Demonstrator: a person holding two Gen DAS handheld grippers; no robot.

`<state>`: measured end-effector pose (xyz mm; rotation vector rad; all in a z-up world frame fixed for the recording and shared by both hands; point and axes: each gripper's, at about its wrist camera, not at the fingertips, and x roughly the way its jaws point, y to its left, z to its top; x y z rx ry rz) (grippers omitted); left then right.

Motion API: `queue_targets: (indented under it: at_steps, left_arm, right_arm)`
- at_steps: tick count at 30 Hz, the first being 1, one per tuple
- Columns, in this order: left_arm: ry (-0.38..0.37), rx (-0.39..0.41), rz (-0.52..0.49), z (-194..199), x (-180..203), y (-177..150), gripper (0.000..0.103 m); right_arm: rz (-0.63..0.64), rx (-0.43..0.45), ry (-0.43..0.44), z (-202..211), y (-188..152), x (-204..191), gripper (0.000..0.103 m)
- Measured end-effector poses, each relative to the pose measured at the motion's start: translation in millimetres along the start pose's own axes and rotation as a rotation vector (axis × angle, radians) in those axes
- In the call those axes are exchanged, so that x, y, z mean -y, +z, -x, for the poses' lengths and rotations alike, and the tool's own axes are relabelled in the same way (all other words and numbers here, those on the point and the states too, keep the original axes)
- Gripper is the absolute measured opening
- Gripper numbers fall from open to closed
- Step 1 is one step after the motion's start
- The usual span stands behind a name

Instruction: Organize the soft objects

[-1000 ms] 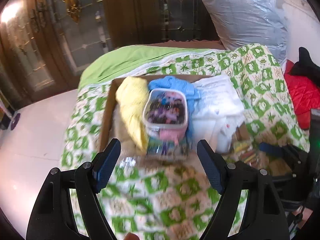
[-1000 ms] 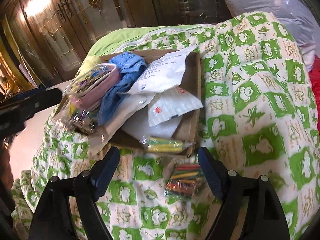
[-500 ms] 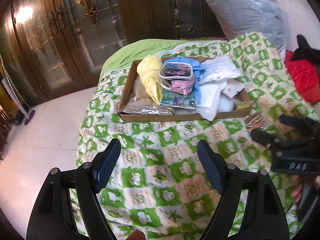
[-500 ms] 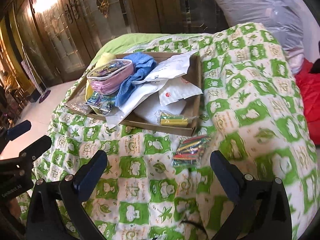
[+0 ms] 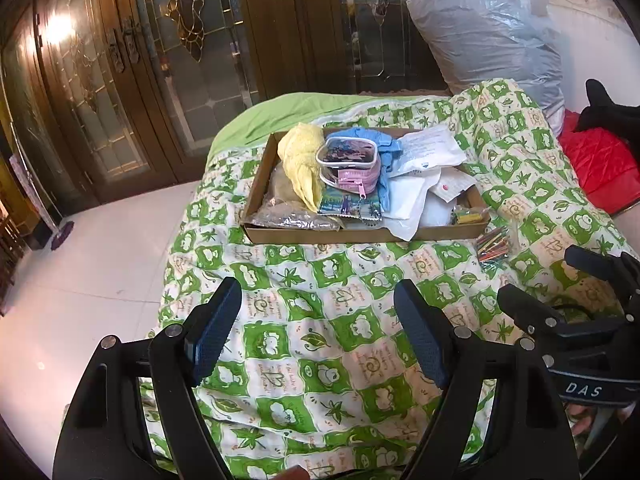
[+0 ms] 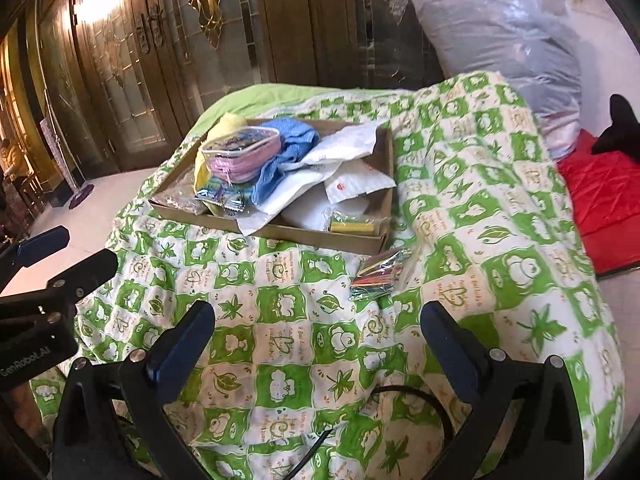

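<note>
In the left wrist view, the left tool (image 5: 318,328) is held wide open and empty above the green-checked quilt (image 5: 320,320). Far ahead, a cardboard tray (image 5: 360,235) is seen on the bed, filled with a yellow cloth (image 5: 300,160), a pink pouch (image 5: 352,166) and white bags (image 5: 424,152).

In the right wrist view, the right tool (image 6: 318,340) is likewise spread open and empty. A packet of coloured sticks (image 6: 380,274) is seen on the quilt, just near of the tray's right corner.
</note>
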<state>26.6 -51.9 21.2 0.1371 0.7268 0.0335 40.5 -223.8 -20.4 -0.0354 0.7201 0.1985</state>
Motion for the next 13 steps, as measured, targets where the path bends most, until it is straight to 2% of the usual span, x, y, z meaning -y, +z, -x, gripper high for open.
queue_targets:
  at_steps: [13]
  left_arm:
    - [-0.003,0.016,0.006,10,-2,1,0.08]
  right_arm:
    - [0.018,-0.013,0.0,4,-8,-11,0.103]
